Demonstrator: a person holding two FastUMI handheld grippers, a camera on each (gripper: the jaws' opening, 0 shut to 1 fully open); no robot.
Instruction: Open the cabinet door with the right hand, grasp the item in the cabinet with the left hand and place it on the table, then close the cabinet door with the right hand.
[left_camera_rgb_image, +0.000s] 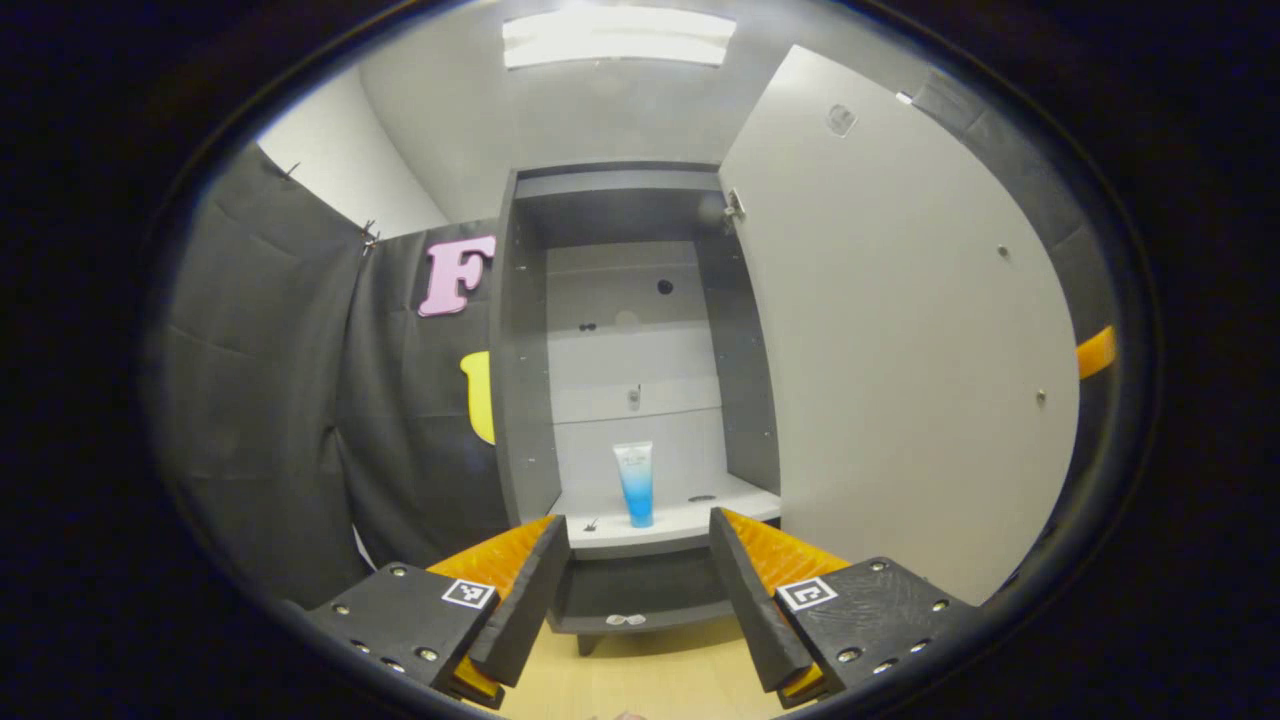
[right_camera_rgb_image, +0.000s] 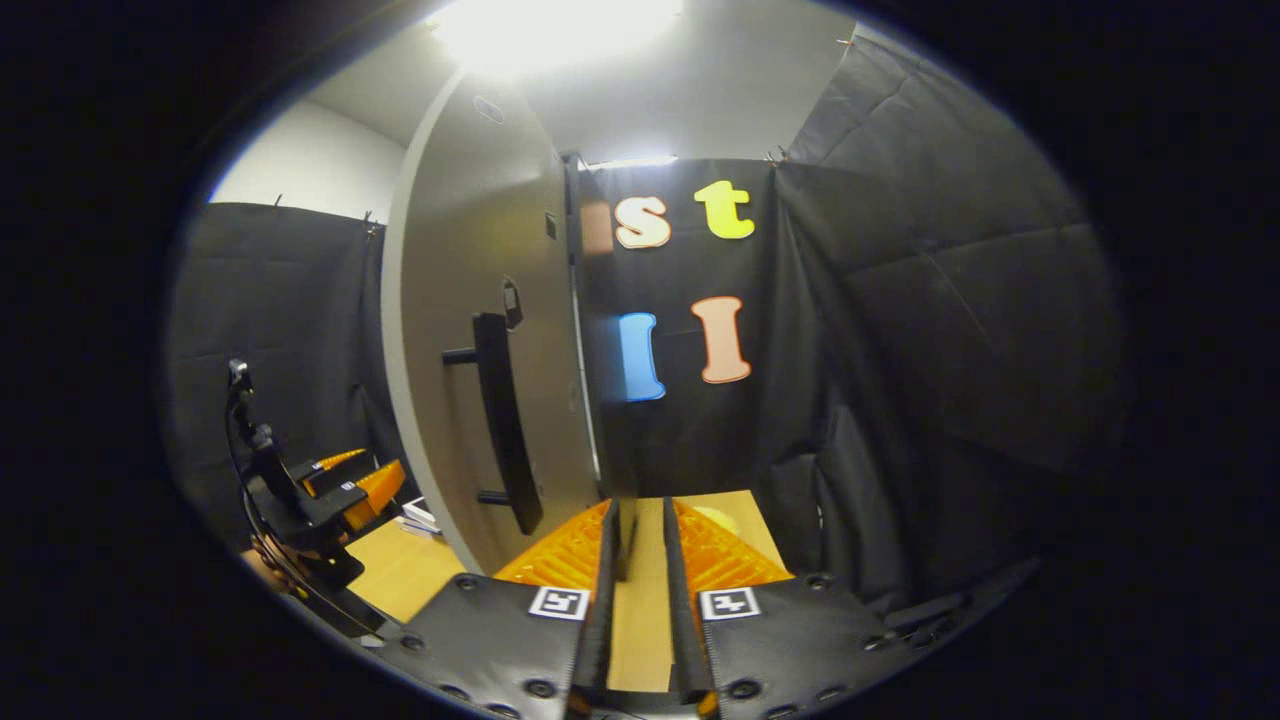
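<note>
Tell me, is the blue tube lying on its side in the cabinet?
No, the blue tube stands upright on the cabinet shelf, ahead of the open left gripper.

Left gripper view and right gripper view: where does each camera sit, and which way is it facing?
Left gripper view: rides the left gripper, facing into the open cabinet at the tube on its shelf; its own fingers spread wide below.
Right gripper view: rides the right gripper, beside the door's outer face, looking past the handle toward the booth wall; own fingers nearly closed, with nothing between them.
Shared: the open door, the wooden table, and the left gripper, off to the left in the right gripper view.
</note>
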